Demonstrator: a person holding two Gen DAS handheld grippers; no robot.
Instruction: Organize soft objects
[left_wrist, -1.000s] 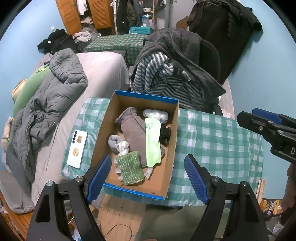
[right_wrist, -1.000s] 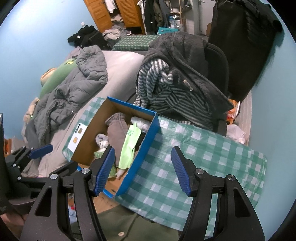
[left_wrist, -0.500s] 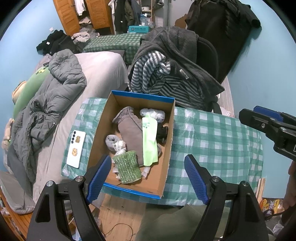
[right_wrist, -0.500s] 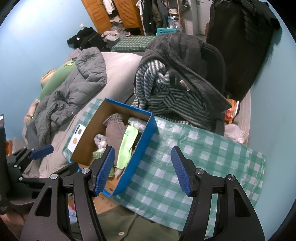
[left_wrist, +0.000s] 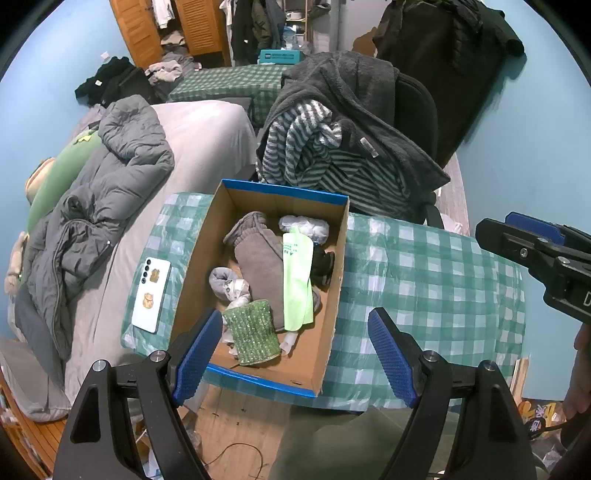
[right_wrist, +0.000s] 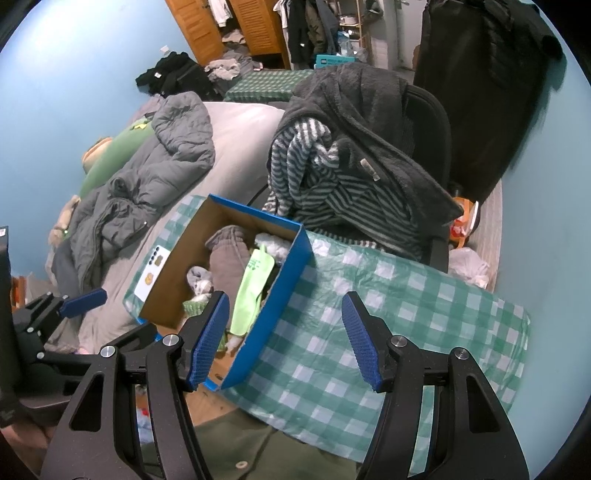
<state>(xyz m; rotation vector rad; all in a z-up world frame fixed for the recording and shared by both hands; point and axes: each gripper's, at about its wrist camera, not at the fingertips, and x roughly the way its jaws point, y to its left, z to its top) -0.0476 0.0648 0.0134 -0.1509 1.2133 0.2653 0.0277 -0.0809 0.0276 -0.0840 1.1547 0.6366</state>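
Observation:
A blue-edged cardboard box (left_wrist: 334, 295) (right_wrist: 284, 291) stands on a green checked table (left_wrist: 424, 280) (right_wrist: 369, 317). It holds soft items: a grey-brown cloth (left_wrist: 260, 266) (right_wrist: 229, 254), a lime green cloth (left_wrist: 297, 280) (right_wrist: 251, 291), a green knitted piece (left_wrist: 255, 330), a light grey sock (left_wrist: 221, 282) and a white bundle (left_wrist: 304, 227). My left gripper (left_wrist: 295, 356) is open and empty, above the box's near edge. My right gripper (right_wrist: 284, 339) is open and empty, above the box's right wall and the table.
A white phone (left_wrist: 151, 293) lies on the table left of the box. A bed with a grey jacket (left_wrist: 99, 206) is to the left. A chair draped with striped and dark fleece clothes (left_wrist: 343, 155) stands behind the table.
Both grippers have drifted back slightly, so the box sits a little further from them. Jaws stay open. Nothing in the box has moved.

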